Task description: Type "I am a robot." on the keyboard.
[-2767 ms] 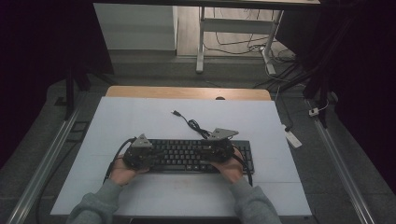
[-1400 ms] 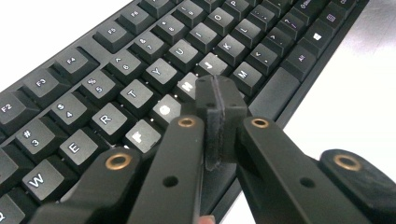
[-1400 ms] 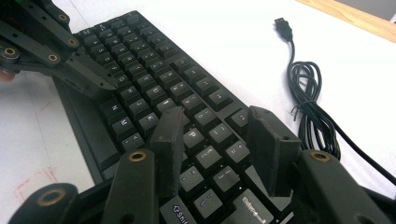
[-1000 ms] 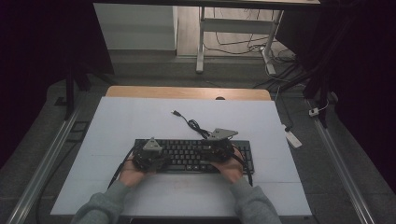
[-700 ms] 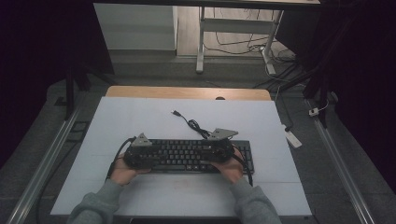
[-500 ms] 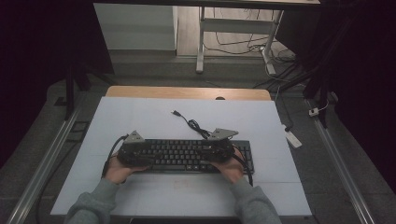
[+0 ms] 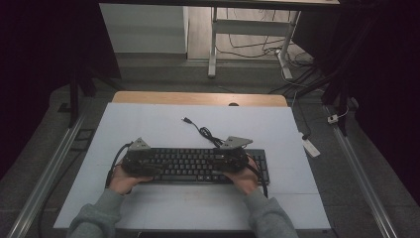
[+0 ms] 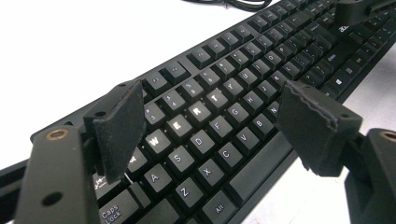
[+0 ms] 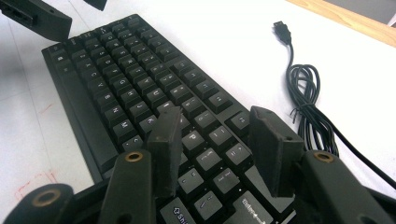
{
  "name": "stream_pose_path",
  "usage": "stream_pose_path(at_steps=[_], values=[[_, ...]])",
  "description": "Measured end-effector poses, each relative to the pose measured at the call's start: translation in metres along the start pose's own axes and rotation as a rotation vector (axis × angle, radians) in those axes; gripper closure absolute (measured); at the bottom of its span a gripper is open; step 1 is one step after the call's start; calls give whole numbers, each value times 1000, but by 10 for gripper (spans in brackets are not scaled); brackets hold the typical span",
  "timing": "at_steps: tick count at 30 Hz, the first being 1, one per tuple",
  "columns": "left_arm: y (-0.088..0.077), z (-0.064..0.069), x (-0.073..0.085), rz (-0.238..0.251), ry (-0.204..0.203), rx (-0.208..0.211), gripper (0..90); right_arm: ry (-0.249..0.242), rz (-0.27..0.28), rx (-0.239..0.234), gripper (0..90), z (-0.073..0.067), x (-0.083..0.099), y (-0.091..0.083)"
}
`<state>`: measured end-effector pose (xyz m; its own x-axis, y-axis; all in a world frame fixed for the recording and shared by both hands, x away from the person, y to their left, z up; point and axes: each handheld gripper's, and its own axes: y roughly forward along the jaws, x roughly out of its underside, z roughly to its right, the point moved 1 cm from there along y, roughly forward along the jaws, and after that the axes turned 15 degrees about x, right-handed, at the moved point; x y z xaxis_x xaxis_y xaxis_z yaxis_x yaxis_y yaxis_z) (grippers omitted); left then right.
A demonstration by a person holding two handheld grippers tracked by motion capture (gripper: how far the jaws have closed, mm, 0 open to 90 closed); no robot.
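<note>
A black keyboard (image 7: 193, 166) lies on the white table top (image 7: 148, 124), and its black cable (image 7: 203, 131) runs off toward the back and ends in a loose USB plug (image 9: 281, 25). My left gripper (image 7: 152, 164) hovers over the keyboard's left end, above the letter keys (image 8: 187, 126). Its jaws have just been opening and now stand wide, with nothing between them (image 8: 208, 98). My right gripper (image 7: 221, 161) hangs over the right end, jaws apart above the keys (image 9: 215, 114), gripping nothing. A person's hand holds each gripper.
The coiled cable (image 9: 303, 79) lies just behind the keyboard's right half. A wooden strip (image 7: 198, 98) borders the table's far edge. Metal rails (image 7: 44, 173) run along both sides. On the floor at the right lies a white adapter (image 7: 311, 147).
My left gripper has slid leftward along the keyboard to its left end. The right gripper and the keyboard have kept their place.
</note>
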<state>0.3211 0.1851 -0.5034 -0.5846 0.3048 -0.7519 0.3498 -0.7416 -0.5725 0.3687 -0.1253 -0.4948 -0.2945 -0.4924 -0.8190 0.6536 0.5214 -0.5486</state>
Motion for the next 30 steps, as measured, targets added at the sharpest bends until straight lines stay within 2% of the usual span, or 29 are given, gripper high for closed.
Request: stream_pose_path(at_steps=[9,14,15,18,20,25,30], values=[[0,0,0,-2,0,-9,240,-8,16,2,512,-3,-4,-1],[-1,0,0,1,-2,-11,241,-11,32,7,525,-4,-6,-1],[-1,0,0,1,-2,-11,241,-12,33,3,554,-4,-7,-1],[-1,0,0,1,-2,-12,241,-7,20,-58,663,-6,-10,1],[0,0,0,-1,-1,-11,241,-25,16,-69,707,-8,-11,2],[1,1,0,-6,2,-9,241,-35,10,-97,865,-11,-14,8],[2,0,0,-11,3,-8,241,-49,-15,-112,895,-15,-16,18]])
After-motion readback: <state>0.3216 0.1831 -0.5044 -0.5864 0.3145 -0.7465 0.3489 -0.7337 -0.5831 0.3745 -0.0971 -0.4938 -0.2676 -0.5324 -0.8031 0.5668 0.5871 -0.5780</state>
